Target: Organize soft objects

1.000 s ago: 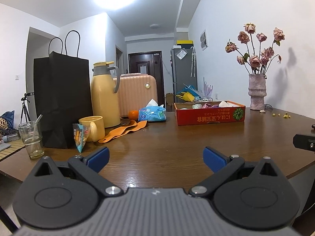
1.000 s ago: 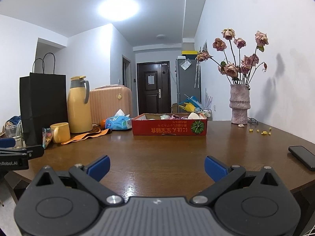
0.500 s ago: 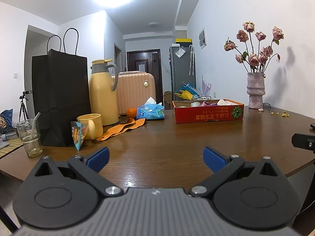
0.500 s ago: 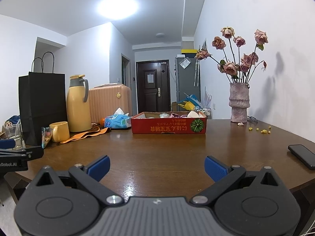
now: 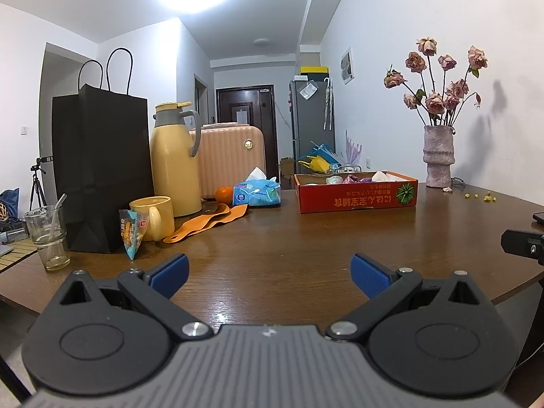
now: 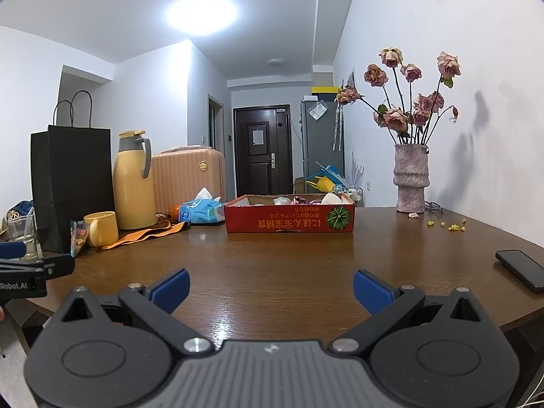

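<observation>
A red cardboard box stands at the far side of the brown table and holds several small soft items. A blue tissue pack lies left of it. An orange cloth strip lies by the yellow mug. My left gripper is open and empty above the near table edge. My right gripper is open and empty, also at the near edge. Both are well short of the box.
A black paper bag, yellow thermos, snack packet and glass stand at the left. A vase of dried roses stands at the back right. A phone lies at the right edge.
Both grippers stay open. The views have shifted only slightly; nothing on the table moved.
</observation>
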